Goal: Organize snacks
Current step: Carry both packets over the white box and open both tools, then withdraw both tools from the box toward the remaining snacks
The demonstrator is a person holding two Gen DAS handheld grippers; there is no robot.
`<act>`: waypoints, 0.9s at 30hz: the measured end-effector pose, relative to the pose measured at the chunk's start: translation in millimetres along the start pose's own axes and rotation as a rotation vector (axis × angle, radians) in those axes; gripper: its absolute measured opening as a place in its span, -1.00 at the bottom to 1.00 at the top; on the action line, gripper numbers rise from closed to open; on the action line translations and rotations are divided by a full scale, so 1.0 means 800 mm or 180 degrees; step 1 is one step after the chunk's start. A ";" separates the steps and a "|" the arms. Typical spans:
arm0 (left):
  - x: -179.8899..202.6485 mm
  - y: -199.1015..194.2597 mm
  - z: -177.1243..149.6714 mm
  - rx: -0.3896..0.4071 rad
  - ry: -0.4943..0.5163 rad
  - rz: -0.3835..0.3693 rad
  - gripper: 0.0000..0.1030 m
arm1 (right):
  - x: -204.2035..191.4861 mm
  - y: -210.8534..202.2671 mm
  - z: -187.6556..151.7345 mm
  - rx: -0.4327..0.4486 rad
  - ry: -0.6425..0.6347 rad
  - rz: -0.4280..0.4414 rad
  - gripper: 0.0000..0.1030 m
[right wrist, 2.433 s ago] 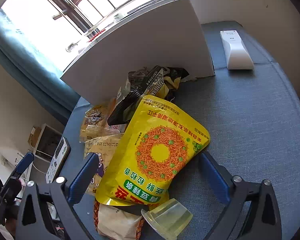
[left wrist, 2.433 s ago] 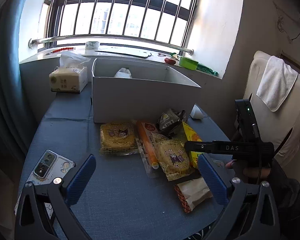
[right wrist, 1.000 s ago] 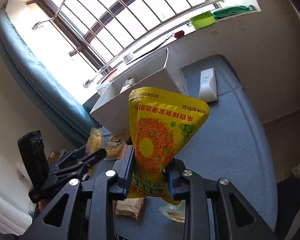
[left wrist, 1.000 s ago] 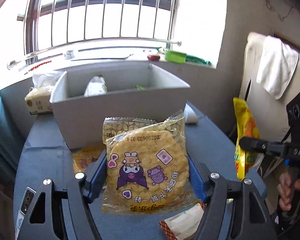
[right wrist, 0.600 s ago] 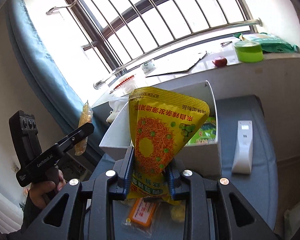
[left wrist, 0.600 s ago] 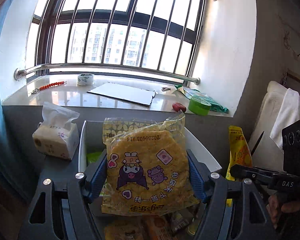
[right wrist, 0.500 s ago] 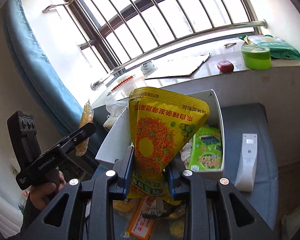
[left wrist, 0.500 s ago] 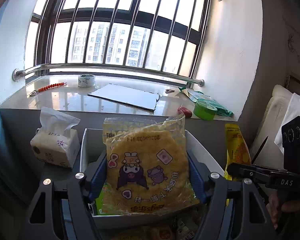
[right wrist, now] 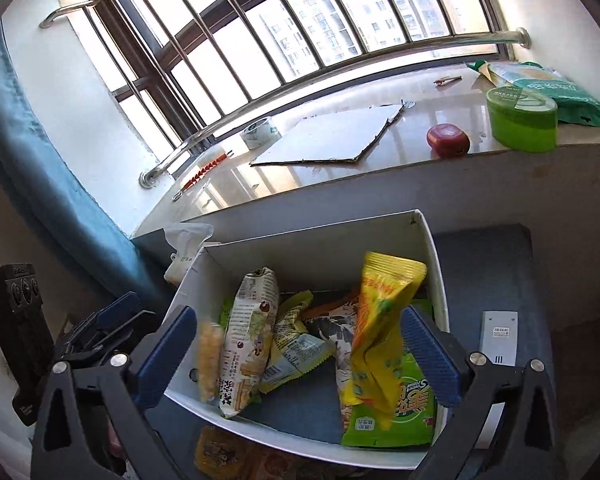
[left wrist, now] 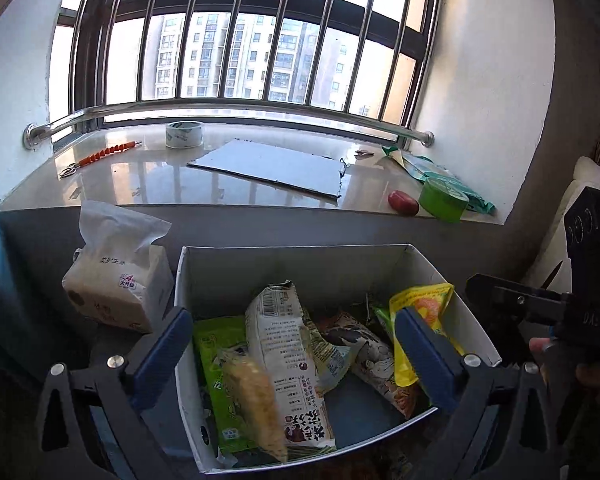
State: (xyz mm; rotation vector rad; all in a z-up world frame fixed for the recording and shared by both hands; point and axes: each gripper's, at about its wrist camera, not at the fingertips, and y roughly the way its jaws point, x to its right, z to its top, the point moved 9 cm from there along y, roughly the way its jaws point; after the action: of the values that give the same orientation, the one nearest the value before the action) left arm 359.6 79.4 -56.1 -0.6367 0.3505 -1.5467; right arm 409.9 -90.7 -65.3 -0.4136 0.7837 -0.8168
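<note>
A white cardboard box (left wrist: 472, 320) stands open on the blue-covered surface (right wrist: 500, 264), directly below the window sill (left wrist: 180, 184), and it holds the snacks. The left tongs (left wrist: 296, 354) hang over the box with their blue pads spread wide and nothing between them. Under them, a pale round cracker packet (left wrist: 252, 404), motion-blurred, is at the box's near left corner, over a green packet (left wrist: 216, 344) lying flat on the box floor. Beside it a white packet with printed text and a barcode (left wrist: 284, 340) leans lengthwise through the middle of the box.

The right tongs (right wrist: 300, 354) are likewise spread apart and empty above the box. Between their pads a yellow noodle-snack bag (right wrist: 380, 320) is blurred, at the box's right side, over a larger green bag (right wrist: 400, 412) that lies on the box floor. A small yellow packet (right wrist: 292, 344) and a dark patterned packet (right wrist: 336, 332) lie crumpled in the middle of the box.

Just left of the box stands a tissue pack (left wrist: 112, 276). To the right of the box a white remote (right wrist: 498, 340) lies on the surface. More wrapped snacks (right wrist: 220, 452) lie in front of the box's near wall.
</note>
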 end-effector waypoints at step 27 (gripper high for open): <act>0.094 -0.225 -0.159 0.0487 0.0381 -0.0276 1.00 | -0.017 -0.225 -0.198 0.0462 -0.0459 0.0153 1.00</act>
State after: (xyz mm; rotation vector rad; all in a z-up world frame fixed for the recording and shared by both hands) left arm 140.6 1.3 -39.4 -0.4461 0.2942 -1.6814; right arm 195.7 -199.1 -54.0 -0.3192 0.5944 -0.7844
